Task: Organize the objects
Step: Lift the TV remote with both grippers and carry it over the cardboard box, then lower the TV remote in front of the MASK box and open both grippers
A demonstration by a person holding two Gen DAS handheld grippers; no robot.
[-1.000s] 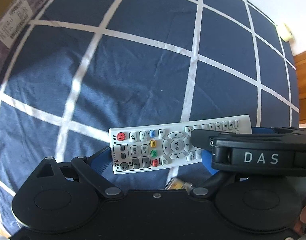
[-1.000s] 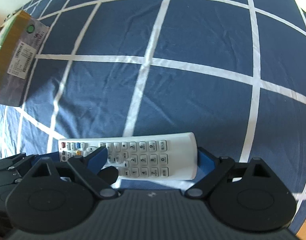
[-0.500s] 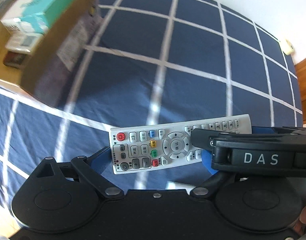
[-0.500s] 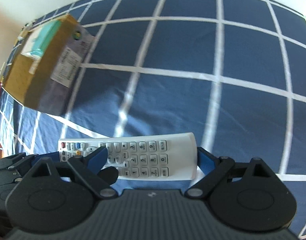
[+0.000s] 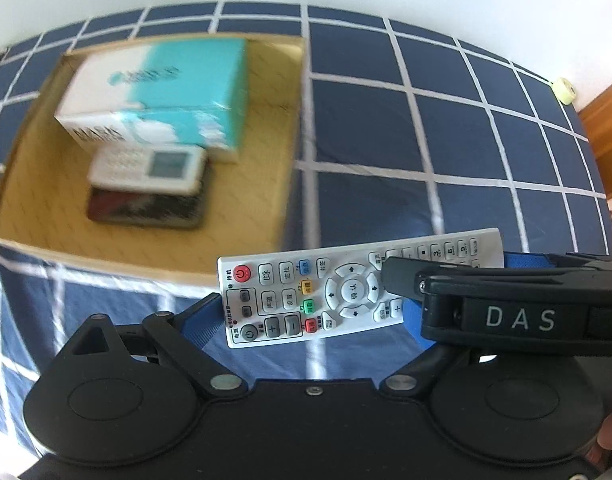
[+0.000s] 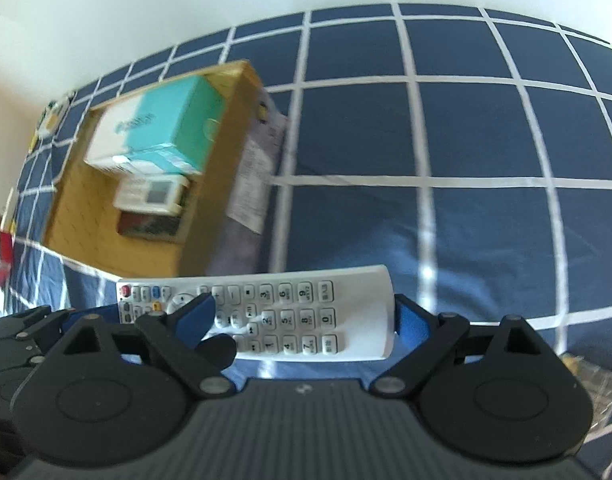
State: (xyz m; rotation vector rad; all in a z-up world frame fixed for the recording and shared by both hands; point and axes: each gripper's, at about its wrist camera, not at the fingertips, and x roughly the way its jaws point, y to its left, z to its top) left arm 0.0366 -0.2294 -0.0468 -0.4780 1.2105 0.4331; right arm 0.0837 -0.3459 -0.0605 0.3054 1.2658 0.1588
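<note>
Jointly, left gripper (image 5: 310, 312) and right gripper (image 6: 302, 320) clamp remote (image 5: 306, 300) ends, held above bed (image 5: 486, 140) beside box (image 5: 266, 220).

Showing matte black housings with round discs, silver screws, blue pads inside the jaws, white "DAS" lettering on right gripper (image 5: 402, 308); ribbed grey top on it (image 6: 302, 320).

Glossy white plastic remote (image 5: 346, 284), matt cardboard box (image 5: 262, 216), cloth bedsheet (image 5: 446, 128).
</note>
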